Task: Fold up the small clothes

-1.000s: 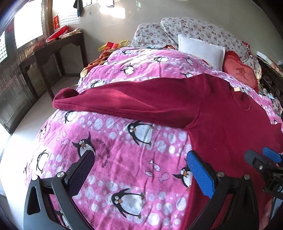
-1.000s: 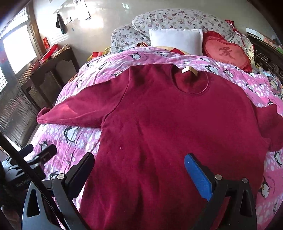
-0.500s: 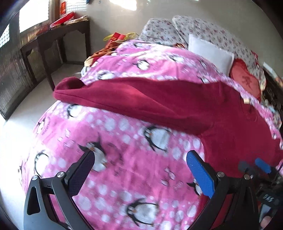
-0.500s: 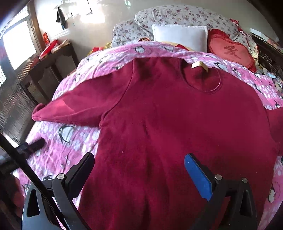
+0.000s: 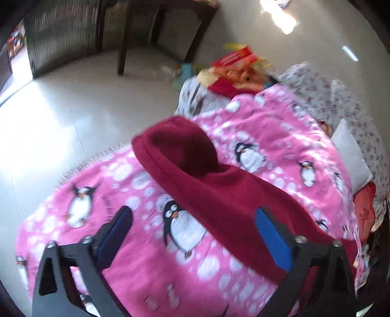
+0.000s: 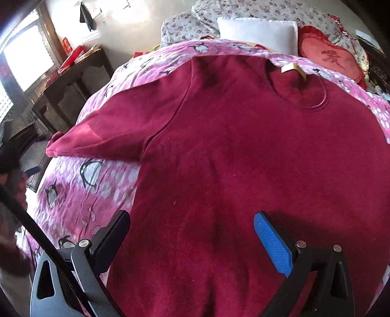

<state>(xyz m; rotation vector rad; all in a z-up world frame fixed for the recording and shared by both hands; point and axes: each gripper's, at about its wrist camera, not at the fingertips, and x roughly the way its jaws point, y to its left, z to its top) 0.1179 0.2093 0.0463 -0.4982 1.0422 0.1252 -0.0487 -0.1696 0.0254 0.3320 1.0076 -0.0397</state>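
Left gripper (image 5: 193, 230) swung out toward the sleeve cuff (image 5: 175, 146), now just ahead of its spread jaws. Right gripper (image 6: 192, 234) closer in, jaws spread over the red sweater (image 6: 243, 151), flat on the bed (image 6: 97, 180).

Daylight scene, bright overall. Right wrist view: window (image 6: 26, 58) at upper left is blown out, with a hot reflection on the wall (image 6: 136, 17) behind the bed. Light rakes in from the left, so the sweater (image 6: 231, 158) sleeve tip is lit and its lower body falls darker, with soft shadow between the gripper fingers (image 6: 273, 246). Focus decent there, slight softness at bottom left. Left wrist view: heavy motion blur across the blanket (image 5: 151, 243) and penguin print; floor (image 5: 48, 122) glare is washed out near white, plus a clipped specular spot at top right. Both show strong fisheye bending and black vignette corners.
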